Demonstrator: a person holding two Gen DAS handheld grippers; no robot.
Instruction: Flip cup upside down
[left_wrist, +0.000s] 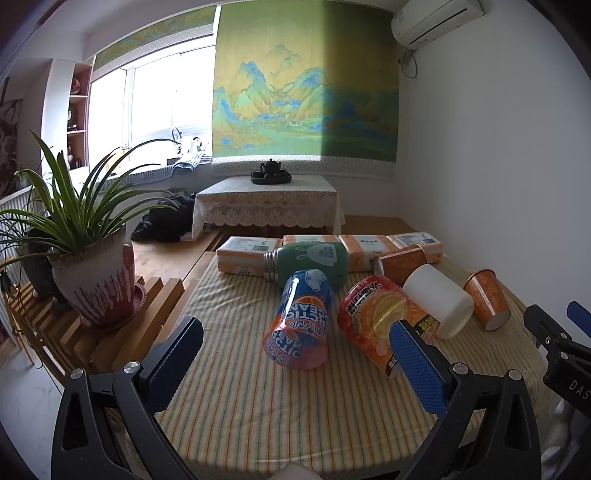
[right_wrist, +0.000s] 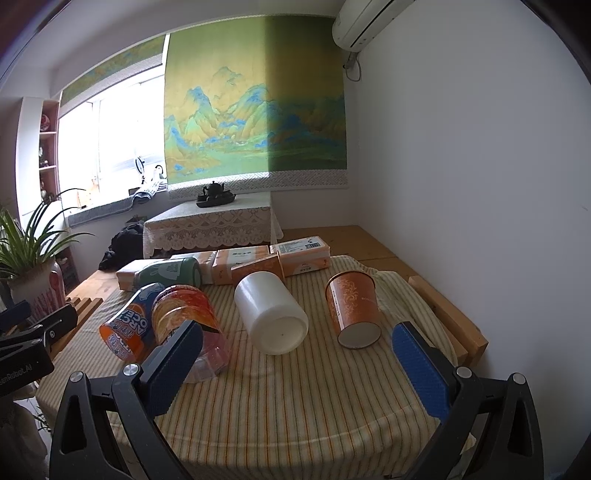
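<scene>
Several cups lie on their sides on the striped cloth. A blue-and-orange Arctic Ocean cup (left_wrist: 301, 319) (right_wrist: 129, 326) lies left of centre. A red-orange fruit-print cup (left_wrist: 376, 317) (right_wrist: 188, 321) lies beside it. A plain white cup (left_wrist: 439, 301) (right_wrist: 271, 312) and an orange patterned paper cup (left_wrist: 487, 302) (right_wrist: 352, 310) lie to the right. Another orange paper cup (left_wrist: 404, 264) (right_wrist: 258, 271) lies further back. My left gripper (left_wrist: 295, 350) is open and empty, in front of the Arctic Ocean cup. My right gripper (right_wrist: 297, 354) is open and empty, in front of the white cup.
A green flask (left_wrist: 310, 260) (right_wrist: 171, 273) lies at the back by several orange tissue packs (left_wrist: 247, 254) (right_wrist: 303, 254). A potted plant (left_wrist: 92, 273) stands on a slatted wooden rack left of the table. A white wall runs along the right. A lace-covered low table (left_wrist: 267, 203) stands behind.
</scene>
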